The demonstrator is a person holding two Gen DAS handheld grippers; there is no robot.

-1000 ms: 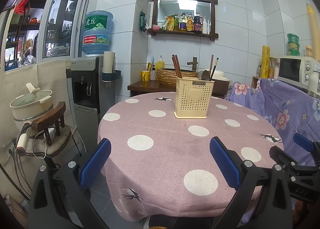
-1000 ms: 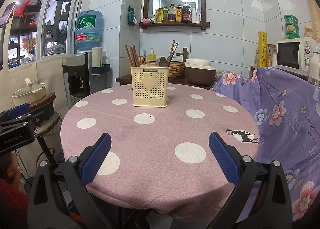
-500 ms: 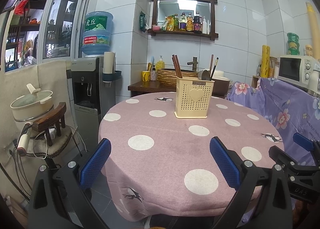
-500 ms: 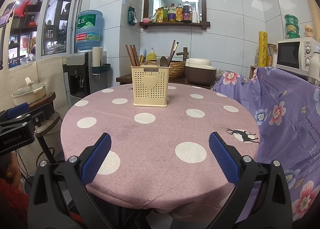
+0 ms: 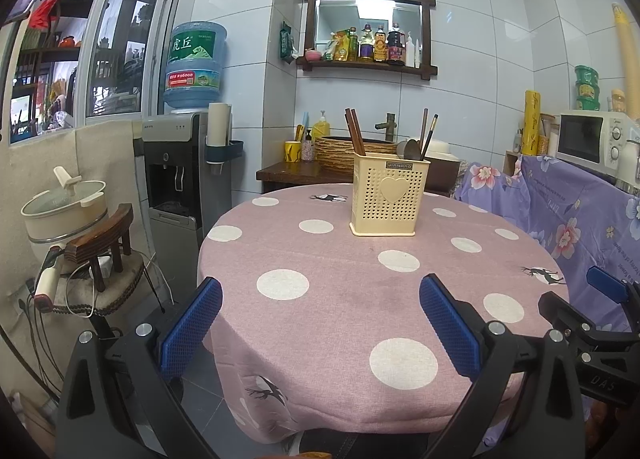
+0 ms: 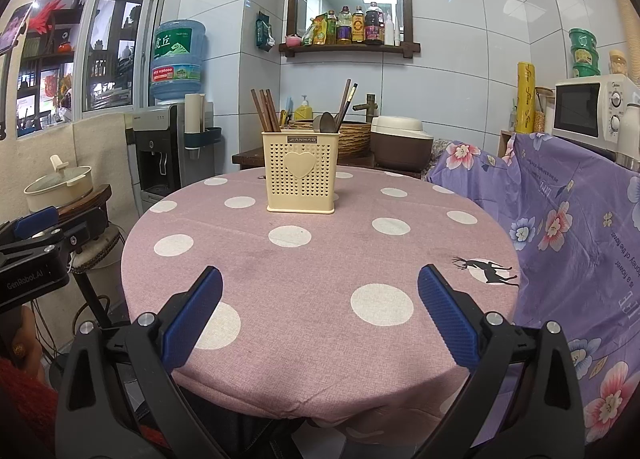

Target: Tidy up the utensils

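While nothing lies loose on its pink polka-dot cloth, the round surface (image 6: 320, 299) carries a single item: a cream perforated utensil holder (image 6: 301, 173) with a heart on its front, standing upright toward the far edge, near the middle. Brown chopsticks (image 6: 266, 109) lean at the holder's left side; a dark pair of chopsticks (image 6: 345, 103) and a metal spoon (image 6: 325, 123) rise at its right. Both sets of tongs hover over the near edge, well apart from the holder. The left tongs (image 5: 320, 319) are spread wide with nothing between the blue pads (image 5: 192, 323); the right tongs (image 6: 320, 311) are likewise spread and empty. In the left wrist view the right tongs show at the right border; in the right wrist view the left tongs show at the left border, above a red sleeve (image 6: 24, 403). Judging from the bare cloth and the filled holder, the sorting looks finished or nearly so. No stray utensil is visible, though whether regrouping inside the holder remains cannot be told.
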